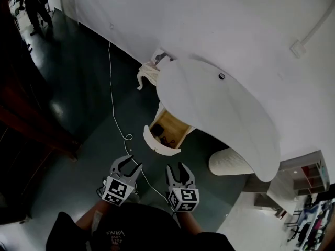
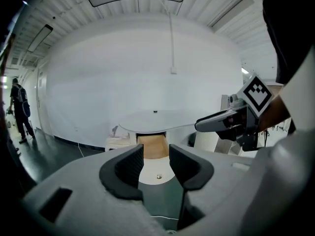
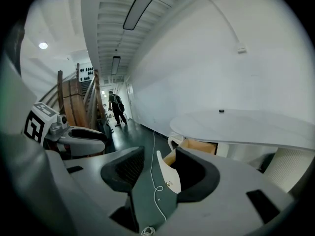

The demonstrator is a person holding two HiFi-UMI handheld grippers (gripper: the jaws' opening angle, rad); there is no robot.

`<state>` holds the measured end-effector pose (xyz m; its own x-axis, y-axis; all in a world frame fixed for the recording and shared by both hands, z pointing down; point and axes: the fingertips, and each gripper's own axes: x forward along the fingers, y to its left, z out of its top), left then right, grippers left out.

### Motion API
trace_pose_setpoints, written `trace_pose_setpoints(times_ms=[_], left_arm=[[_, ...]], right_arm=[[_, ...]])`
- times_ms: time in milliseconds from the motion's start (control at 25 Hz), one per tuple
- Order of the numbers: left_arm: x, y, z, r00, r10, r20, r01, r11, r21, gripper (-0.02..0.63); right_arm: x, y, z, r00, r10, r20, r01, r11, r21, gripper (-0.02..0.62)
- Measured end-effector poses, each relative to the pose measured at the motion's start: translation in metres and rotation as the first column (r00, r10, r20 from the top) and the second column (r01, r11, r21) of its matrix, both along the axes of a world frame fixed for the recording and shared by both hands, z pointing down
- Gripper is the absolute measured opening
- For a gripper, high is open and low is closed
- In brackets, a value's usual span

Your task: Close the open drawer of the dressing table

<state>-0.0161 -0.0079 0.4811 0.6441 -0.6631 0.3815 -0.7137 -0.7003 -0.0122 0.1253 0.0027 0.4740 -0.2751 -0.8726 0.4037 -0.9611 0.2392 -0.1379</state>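
1. Against the white wall [image 1: 209,14], the dressing table [image 1: 220,109] is standing, with a small dark object [image 1: 222,76] sitting on its curved white top
2. Under the near edge of that top, the drawer [image 1: 166,132] is sticking well out, showing its wooden inside with something dark lying in it; its curved white front, with a small knob, is facing the person
3. The left gripper [image 1: 127,163] is hovering over the dark floor [image 1: 89,114], pointing towards the drawer front but well apart from it; its jaws are standing wide apart and gripping nothing, with only the distant drawer showing in the gap
4. The right gripper [image 1: 179,167] is hovering just beside the left one, its jaws likewise spread and empty; in the right gripper view the drawer front is showing between them, at a distance and untouched
5. A thin white cable [image 1: 111,88] is trailing across the floor from the wall, past the drawer's left side, towards the grippers
6. A ribbed white stool [image 1: 227,162] is standing to the right of the drawer, partly under the table top
7. A person [image 1: 34,4] is standing far off, at the top left of the head view
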Motion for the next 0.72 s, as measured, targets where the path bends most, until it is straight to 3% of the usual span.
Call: trace_pose_setpoints(times_ms=[400,720], left_arm=[[0.007,-0.040,0.046,0.994,0.096,0.046,-0.093,0.994,-0.063,0.156],[0.031,-0.064,0.095,0.992,0.100,0.071,-0.092,0.989,-0.112,0.156]], right_arm=[[0.003,-0.030,0.012,0.996,0.087,0.007,-0.087,0.996,-0.021,0.193],[0.014,-0.054,0.036,0.999,0.040,-0.001,-0.040,0.997,-0.059,0.193]])
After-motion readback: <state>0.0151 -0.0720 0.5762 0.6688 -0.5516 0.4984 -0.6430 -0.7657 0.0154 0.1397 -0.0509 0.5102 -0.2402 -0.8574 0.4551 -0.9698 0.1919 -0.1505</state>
